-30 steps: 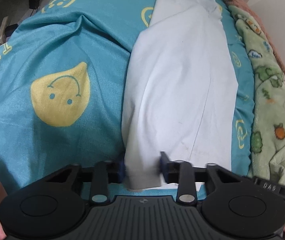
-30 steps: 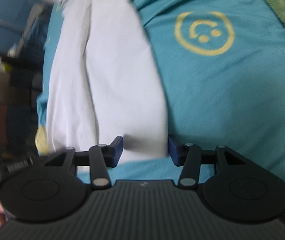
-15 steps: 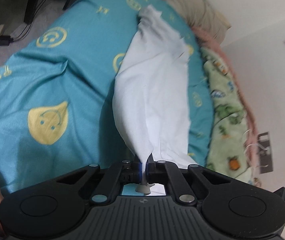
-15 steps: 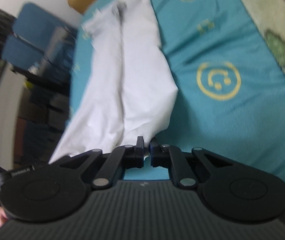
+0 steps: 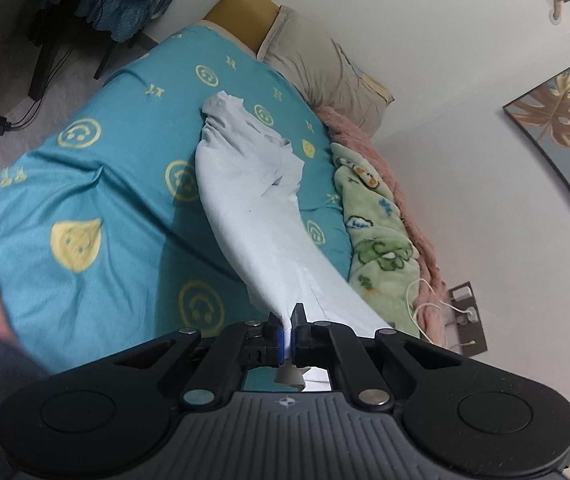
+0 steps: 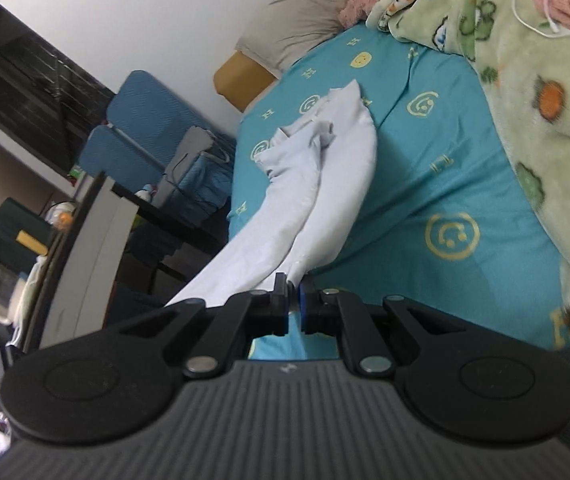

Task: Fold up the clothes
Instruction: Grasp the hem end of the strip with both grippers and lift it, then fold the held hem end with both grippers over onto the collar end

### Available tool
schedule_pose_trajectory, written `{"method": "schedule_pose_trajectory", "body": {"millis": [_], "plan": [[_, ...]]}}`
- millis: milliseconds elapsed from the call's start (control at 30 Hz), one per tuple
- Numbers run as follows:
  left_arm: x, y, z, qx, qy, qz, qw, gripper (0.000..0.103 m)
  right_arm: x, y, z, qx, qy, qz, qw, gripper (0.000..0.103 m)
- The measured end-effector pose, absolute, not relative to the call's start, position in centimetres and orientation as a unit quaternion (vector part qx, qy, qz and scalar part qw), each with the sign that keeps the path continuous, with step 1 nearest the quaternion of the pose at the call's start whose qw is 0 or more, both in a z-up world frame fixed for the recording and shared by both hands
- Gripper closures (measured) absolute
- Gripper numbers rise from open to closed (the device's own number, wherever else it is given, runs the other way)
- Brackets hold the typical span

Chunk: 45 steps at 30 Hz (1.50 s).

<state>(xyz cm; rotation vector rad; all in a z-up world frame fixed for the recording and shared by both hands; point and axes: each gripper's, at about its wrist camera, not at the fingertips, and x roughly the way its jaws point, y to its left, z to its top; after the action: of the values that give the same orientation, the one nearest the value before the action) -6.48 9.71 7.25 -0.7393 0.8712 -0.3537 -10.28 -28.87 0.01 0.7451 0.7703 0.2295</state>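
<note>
A pale blue-white garment hangs stretched from my two grippers down to the teal bed sheet, where its far end lies bunched. My left gripper is shut on one near corner of the garment, a scrap of cloth poking out behind the jaws. My right gripper is shut on the other near corner of the garment. Both grippers are raised well above the bed.
The teal sheet has yellow smiley prints. A green patterned blanket and pink fleece lie along the wall side. A beige pillow is at the head. A desk edge and blue chair stand beside the bed.
Both grippers closed on the garment's near edge and lifted it up and back. The garment went from lying flat to hanging in a stretched, gathered band.
</note>
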Motion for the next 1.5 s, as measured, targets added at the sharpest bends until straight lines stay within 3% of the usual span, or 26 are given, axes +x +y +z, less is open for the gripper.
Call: {"method": "schedule_pose_trajectory", "body": {"millis": [167,333,933,1500], "plan": [[-10.7,10.6,5.5,-0.362,0.418,-0.158,0.818,0.1,-15.3,-29.0,-1.9,0.386,0.36,0.123,0.841,0.095],[-9.2,10.7,5.0,-0.357,0.418,-0.144,0.823,0.1,-14.8,-29.1,-3.8,0.431,0.35,0.116,0.823,0.095],[12.1,4.8,3.5,-0.246,0.35,-0.085,0.9,0.099,5.8,-28.9,-6.8,0.379,0.323,0.067,0.865,0.095],[23.4,2.2,-8.2,-0.121,0.352,-0.065,0.926,0.098,17.5,-25.2,-15.0,0.205,0.328,0.057,0.921,0.095]]}}
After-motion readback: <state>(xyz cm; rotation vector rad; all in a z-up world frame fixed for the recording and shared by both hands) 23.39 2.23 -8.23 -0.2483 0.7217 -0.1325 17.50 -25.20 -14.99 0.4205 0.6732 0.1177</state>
